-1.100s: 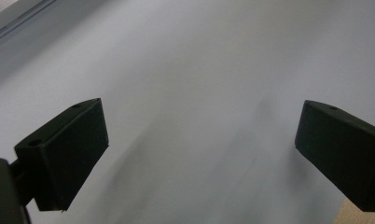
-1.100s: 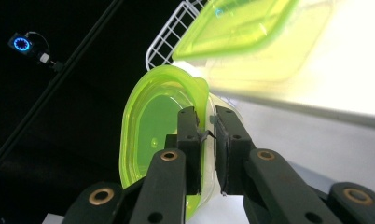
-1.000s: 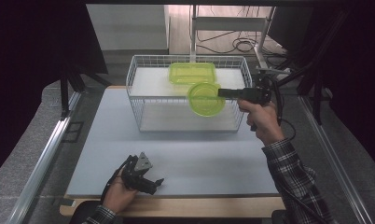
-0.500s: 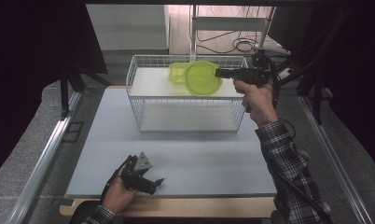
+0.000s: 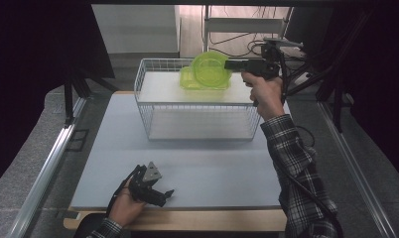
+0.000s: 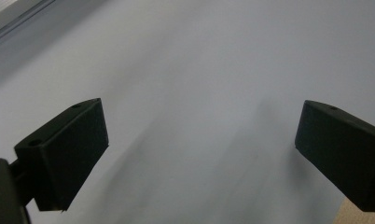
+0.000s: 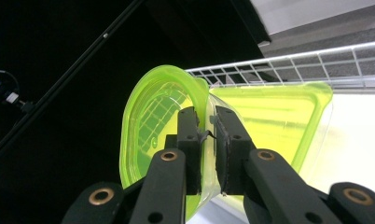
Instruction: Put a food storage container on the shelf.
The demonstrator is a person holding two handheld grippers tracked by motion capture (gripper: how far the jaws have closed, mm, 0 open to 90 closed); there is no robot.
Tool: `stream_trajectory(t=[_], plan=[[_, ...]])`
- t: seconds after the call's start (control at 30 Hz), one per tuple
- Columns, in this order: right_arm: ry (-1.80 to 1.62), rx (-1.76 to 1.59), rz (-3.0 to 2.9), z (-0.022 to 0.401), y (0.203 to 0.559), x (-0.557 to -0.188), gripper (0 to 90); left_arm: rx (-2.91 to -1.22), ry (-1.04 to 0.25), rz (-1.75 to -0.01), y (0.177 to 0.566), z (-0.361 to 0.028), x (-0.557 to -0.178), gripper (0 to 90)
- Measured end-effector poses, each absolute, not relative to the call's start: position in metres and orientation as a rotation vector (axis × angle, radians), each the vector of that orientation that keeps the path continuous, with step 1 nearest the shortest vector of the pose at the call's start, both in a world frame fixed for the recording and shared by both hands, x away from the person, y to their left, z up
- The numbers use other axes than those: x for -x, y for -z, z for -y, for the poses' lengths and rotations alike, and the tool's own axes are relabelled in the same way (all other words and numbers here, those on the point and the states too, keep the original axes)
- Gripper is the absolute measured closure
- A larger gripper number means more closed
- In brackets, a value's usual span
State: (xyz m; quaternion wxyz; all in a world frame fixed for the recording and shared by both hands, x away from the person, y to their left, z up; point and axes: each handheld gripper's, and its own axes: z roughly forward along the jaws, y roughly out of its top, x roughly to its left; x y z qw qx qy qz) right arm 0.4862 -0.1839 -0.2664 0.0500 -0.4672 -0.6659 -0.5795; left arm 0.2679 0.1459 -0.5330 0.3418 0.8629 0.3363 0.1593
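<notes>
Right gripper view: unlabelled green bowl (image 7: pixel 153 126)

1. The right gripper (image 5: pixel 229 65) is held raised and level above the far right corner of the wire basket (image 5: pixel 197 130), its jaws clamped on the rim of a green bowl (image 5: pixel 208 69).
2. The right hand (image 5: pixel 263 91) grips it from below, the forearm in a plaid sleeve (image 5: pixel 299 173) reaching past the basket's right end.
3. The left gripper (image 5: pixel 168 192) rests low, well apart from the basket on its near side, jaws spread wide with nothing between them.
4. The left hand (image 5: pixel 125 206) cups it from behind.
</notes>
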Motion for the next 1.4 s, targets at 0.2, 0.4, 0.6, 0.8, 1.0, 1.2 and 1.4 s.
stream_trajectory(t=[0.2,0.4,0.6,0.8,1.0,1.2,1.4], plan=[[1.759,1.455,2.048,0.175,0.266,-0.496,81.3,-2.246,-0.413,-0.874,0.533,-0.146,-0.268,2.6],[1.738,1.476,2.056,0.165,0.268,-0.502,81.2,-2.255,-0.414,-0.868,0.534,-0.145,-0.268,2.6],[1.736,1.533,2.086,0.160,0.267,-0.502,79.5,-2.259,-0.414,-0.865,0.534,-0.144,-0.267,2.6],[1.733,1.607,2.119,0.155,0.268,-0.503,76.1,-2.264,-0.415,-0.863,0.534,-0.144,-0.267,2.6],[1.724,1.674,2.145,0.153,0.268,-0.507,75.1,-2.263,-0.413,-0.862,0.534,-0.144,-0.267,2.6],[1.729,1.693,2.136,0.152,0.270,-0.510,70.7,-2.265,-0.413,-0.861,0.535,-0.144,-0.267,2.6],[1.743,1.681,2.128,0.153,0.269,-0.509,64.8,-2.266,-0.414,-0.860,0.534,-0.143,-0.267,2.6]])
